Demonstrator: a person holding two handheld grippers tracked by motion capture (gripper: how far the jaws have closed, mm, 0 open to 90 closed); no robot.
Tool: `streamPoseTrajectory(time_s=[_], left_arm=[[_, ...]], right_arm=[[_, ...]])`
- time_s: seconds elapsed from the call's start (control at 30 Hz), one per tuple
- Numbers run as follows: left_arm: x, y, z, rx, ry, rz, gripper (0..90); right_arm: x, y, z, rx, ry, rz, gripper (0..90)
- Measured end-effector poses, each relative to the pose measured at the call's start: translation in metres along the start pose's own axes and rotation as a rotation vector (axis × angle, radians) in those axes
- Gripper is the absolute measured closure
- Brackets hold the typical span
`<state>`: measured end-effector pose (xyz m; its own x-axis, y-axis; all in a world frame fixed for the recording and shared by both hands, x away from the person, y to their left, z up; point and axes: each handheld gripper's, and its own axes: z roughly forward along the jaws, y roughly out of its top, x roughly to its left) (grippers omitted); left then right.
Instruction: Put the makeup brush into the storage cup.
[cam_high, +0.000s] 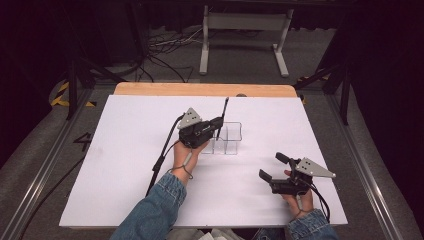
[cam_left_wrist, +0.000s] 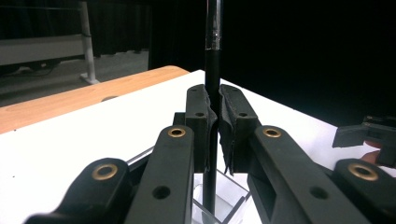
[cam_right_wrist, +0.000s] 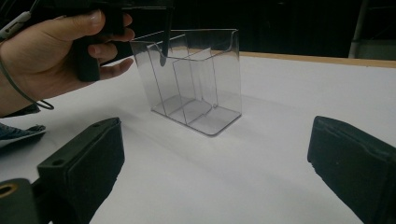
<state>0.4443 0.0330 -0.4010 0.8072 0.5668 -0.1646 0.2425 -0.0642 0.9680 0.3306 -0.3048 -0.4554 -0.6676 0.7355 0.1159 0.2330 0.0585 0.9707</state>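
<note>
Clear plastic forms the small divided organizer (cam_high: 227, 138) standing upright near the middle of your white desk (cam_high: 125, 150), with thin inner walls splitting it into several open-topped compartments. Your left claw (cam_high: 219, 125) sits just at its left edge, jaws pressed tight on a slim black pen (cam_high: 223, 116) that stands almost vertical, its upper end rising well above the claw toward the far side of the desk. In the left gripper view the pen (cam_left_wrist: 212, 70) runs straight up between the two pinched pads, with a glossy band near the top, and its lower end dips down inside the organizer (cam_left_wrist: 224, 198) below the jaws. From the right gripper view you can see your left hand (cam_right_wrist: 51, 51) wrapped around the handle beside the organizer (cam_right_wrist: 196, 77), and the pen's tip (cam_right_wrist: 164, 46) hanging in the leftmost compartment, above the floor of the box rather than resting on it. Your right claw (cam_high: 274, 166) waits near the front right part of the desk, well apart from the organizer, jaws spread wide and holding nothing. A strip of bare wood (cam_high: 200, 89) shows along the desk's far edge, beyond the white surface.
</note>
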Motion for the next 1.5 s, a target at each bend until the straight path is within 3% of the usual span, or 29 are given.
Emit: streamPoseTrajectory(time_s=[0.03, 0.07, 0.17, 0.4, 0.43, 0.67, 0.73, 0.83, 0.9, 1.0, 1.2, 1.37, 1.5], left_arm=[[0.0, 0.001, -0.001, -0.002, -0.007, -0.002, 80.1], [0.0, 0.002, -0.002, -0.012, -0.023, -0.022, 69.5], [0.001, 0.004, -0.005, -0.024, -0.047, -0.045, 59.3], [-0.002, 0.009, -0.012, -0.022, -0.06, -0.017, 41.4], [-0.002, 0.01, -0.015, -0.017, -0.071, -0.027, 34.3], [-0.005, 0.017, -0.031, -0.007, -0.089, -0.028, 16.7], [-0.005, 0.018, -0.037, -0.008, -0.09, -0.023, 14.7], [-0.007, 0.019, -0.046, -0.003, -0.104, -0.022, 10.0], [-0.01, 0.018, -0.053, 0.007, -0.093, 0.01, 9.2], [-0.011, 0.018, -0.06, 0.01, -0.089, 0.021, 7.2], [-0.007, 0.014, -0.08, 0.015, -0.074, 0.015, 5.0], [-0.003, 0.012, -0.098, 0.023, -0.06, 0.027, 4.5], [0.0, 0.009, -0.111, 0.014, -0.077, 0.033, 4.1]], right_arm=[[0.0, 0.0, 0.0, 0.0, 0.0, 0.0, 4.0], [0.0, 0.0, 0.0, 0.0, -0.001, -0.001, 4.0], [0.0, 0.0, 0.0, 0.0, -0.001, 0.0, 4.0], [0.0, 0.0, 0.0, -0.002, 0.0, -0.002, 4.0], [0.0, 0.001, 0.0, -0.002, 0.0, -0.009, 3.9], [0.003, 0.003, 0.001, -0.003, 0.009, -0.024, 2.4], [0.002, 0.005, 0.0, -0.009, 0.008, -0.025, 2.4], [0.0, 0.012, -0.003, -0.004, 0.0, -0.067, 2.3], [-0.001, 0.015, -0.004, -0.011, 0.006, -0.059, 2.1], [-0.003, 0.02, -0.005, -0.022, 0.014, -0.051, 2.1], [-0.006, 0.032, -0.012, -0.01, 0.017, -0.089, 2.0], [-0.008, 0.034, -0.014, -0.01, 0.022, -0.081, 2.0], [-0.01, 0.034, -0.017, -0.002, 0.025, -0.073, 1.9]])
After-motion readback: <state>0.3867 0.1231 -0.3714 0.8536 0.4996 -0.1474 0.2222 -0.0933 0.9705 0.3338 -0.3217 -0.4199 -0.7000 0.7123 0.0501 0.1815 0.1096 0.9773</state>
